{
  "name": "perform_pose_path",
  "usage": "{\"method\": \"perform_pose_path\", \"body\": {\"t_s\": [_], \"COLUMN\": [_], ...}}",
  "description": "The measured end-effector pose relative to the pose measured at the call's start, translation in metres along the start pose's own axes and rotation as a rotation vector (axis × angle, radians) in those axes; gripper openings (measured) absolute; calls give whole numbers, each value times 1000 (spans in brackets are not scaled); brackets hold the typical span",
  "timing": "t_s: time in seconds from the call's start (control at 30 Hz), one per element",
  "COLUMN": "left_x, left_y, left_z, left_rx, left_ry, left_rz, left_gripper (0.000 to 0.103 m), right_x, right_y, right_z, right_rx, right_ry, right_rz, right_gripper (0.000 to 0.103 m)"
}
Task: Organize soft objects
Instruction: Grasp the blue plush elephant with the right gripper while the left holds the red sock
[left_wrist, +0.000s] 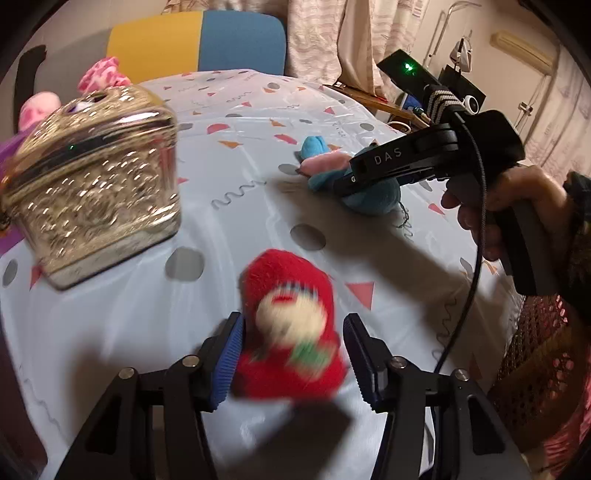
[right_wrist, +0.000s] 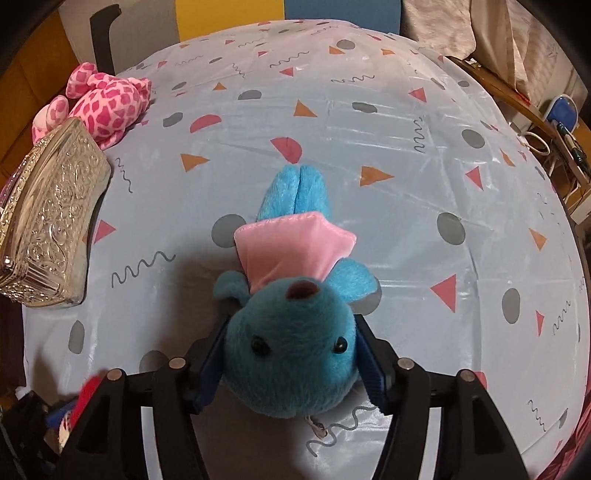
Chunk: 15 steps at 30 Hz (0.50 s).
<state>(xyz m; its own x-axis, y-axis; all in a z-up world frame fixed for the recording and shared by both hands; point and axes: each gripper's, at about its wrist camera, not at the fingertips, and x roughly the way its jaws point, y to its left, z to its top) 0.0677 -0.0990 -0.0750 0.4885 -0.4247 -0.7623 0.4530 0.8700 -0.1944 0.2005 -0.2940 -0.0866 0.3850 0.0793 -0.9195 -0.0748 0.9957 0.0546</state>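
A red plush Santa toy (left_wrist: 291, 343) lies on the patterned tablecloth (left_wrist: 236, 192) between the fingers of my left gripper (left_wrist: 293, 354). The jaws stand wide; the left pad touches the toy and the right pad is apart from it. A blue plush toy with a pink shirt (right_wrist: 291, 325) lies on the cloth, and my right gripper (right_wrist: 291, 365) has its pads against both sides of its head. The same blue toy (left_wrist: 369, 192) and right gripper show at the right of the left wrist view. A pink spotted plush (right_wrist: 107, 107) lies at the far left.
A shiny silver embossed box (left_wrist: 99, 188) stands left of the red toy; it also shows in the right wrist view (right_wrist: 51, 225). A yellow and blue chair back (left_wrist: 199, 40) stands behind the table. A red mesh basket (left_wrist: 543, 362) sits at the right edge.
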Motion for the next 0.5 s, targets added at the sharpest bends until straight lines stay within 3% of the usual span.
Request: {"method": "perform_pose_path", "body": {"t_s": [0.17,0.43,0.47,0.5], "left_x": [-14,-20,-16,-10], "left_y": [0,-2,-4,-6], "left_z": [-7,14,16,18], "left_rx": [4,-1,16,33], "left_ry": [-7,-22,-3,17], "left_rz": [20,26,39,53], "left_gripper": [56,61,55,28], "right_x": [6,15,15,15], "right_y": [2,5,6,7], "right_z": [3,4,5,5], "right_rx": [-14,-40,-41,-46], "right_ry": [12,35,34,32], "right_rz": [-8,-37,-39,-42], "right_gripper": [68,71,71,71]}}
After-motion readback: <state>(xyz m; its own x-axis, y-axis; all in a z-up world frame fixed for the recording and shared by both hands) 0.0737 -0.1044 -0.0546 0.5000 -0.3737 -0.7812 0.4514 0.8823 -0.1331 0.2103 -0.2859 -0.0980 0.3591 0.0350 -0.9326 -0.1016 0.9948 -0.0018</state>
